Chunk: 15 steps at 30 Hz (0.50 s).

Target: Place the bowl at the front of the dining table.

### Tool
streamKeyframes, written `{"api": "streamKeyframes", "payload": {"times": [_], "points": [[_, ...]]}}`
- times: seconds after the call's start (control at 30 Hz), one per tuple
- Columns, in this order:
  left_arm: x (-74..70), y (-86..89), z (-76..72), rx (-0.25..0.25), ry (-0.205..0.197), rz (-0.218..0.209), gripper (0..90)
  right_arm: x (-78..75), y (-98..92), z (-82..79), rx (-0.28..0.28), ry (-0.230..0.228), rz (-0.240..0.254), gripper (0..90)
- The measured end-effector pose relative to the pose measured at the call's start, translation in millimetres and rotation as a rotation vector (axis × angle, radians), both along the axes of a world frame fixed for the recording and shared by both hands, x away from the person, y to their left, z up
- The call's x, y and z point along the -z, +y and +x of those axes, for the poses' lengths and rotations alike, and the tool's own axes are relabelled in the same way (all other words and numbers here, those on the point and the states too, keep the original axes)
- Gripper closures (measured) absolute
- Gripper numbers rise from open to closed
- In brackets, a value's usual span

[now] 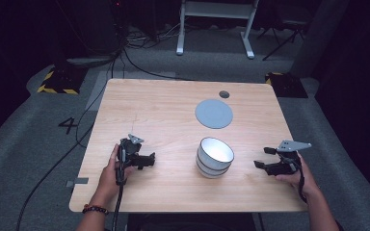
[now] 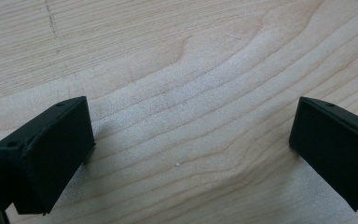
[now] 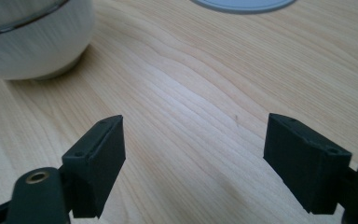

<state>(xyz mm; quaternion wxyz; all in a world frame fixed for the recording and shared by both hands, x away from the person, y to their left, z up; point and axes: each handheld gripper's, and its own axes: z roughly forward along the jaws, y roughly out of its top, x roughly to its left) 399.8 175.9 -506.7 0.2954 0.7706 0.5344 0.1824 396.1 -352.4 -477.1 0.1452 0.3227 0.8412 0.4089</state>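
Note:
Two white bowls (image 1: 214,158) with dark rims sit stacked near the middle front of the wooden table (image 1: 164,110). Beyond them lies a flat grey round plate (image 1: 214,113). My left gripper (image 1: 149,160) rests low over bare wood to the left of the bowls, pointing toward them, open and empty (image 2: 191,154). My right gripper (image 1: 264,158) is to the right of the bowls, also pointing at them, open with nothing between its jaws (image 3: 193,163). The right gripper view has the bowl stack (image 3: 28,42) at the upper left and the grey plate's edge (image 3: 242,3) at the top.
A small dark round mark (image 1: 224,94) sits near the table's far edge. Cables (image 1: 91,110) trail over the grey floor to the left. A white frame (image 1: 217,24) stands on the floor beyond the table.

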Motion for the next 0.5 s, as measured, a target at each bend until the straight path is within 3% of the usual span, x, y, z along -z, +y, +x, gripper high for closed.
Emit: {"api": "streamKeyframes", "payload": {"times": [0.1, 0.5], "points": [[0.0, 0.0, 0.0, 0.000, 0.000, 0.000, 0.0, -4.6, 3.8, -2.1, -0.016, -0.004, 0.015, 20.6], [0.0, 0.0, 0.0, 0.000, 0.000, 0.000, 0.0, -14.8, 23.9, -6.7, -0.070, -0.020, -0.010, 20.7]]}}
